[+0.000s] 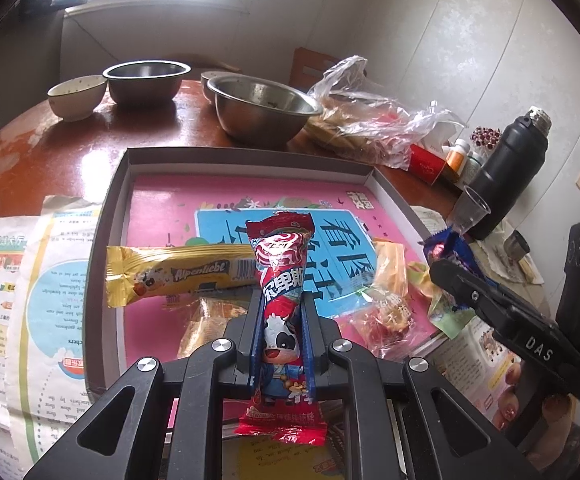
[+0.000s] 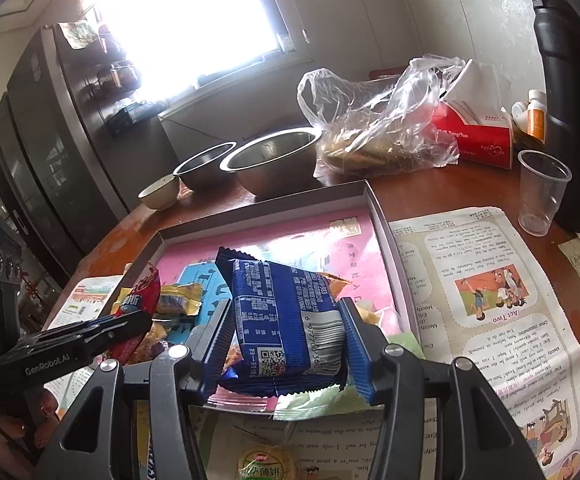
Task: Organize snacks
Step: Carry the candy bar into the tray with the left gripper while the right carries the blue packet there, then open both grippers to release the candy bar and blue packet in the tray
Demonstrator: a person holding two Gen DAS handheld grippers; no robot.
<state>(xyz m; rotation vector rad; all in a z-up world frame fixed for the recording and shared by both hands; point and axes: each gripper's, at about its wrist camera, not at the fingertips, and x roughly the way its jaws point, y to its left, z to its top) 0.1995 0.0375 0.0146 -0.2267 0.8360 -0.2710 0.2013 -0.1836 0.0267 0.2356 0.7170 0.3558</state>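
Note:
My left gripper (image 1: 281, 312) is shut on a red lollipop packet with a cartoon cow (image 1: 279, 280), held upright over the near part of a grey cardboard tray (image 1: 249, 156) with a pink and blue lining. My right gripper (image 2: 285, 320) is shut on a dark blue snack packet (image 2: 285, 320), held over the tray's near right part (image 2: 386, 236). In the tray lie a gold Alpenliebe stick (image 1: 169, 276) and several clear-wrapped and orange snacks (image 1: 386, 304). The right gripper shows in the left wrist view (image 1: 450, 264); the left one shows in the right wrist view (image 2: 129, 316).
On the round wooden table behind the tray stand two steel bowls (image 1: 261, 108), a small ceramic bowl (image 1: 75, 94), a plastic bag of food (image 2: 378, 128), a red tissue box (image 2: 478, 136), a plastic cup (image 2: 542, 192) and a black thermos (image 1: 506, 176). Newspaper sheets (image 2: 482, 300) flank the tray.

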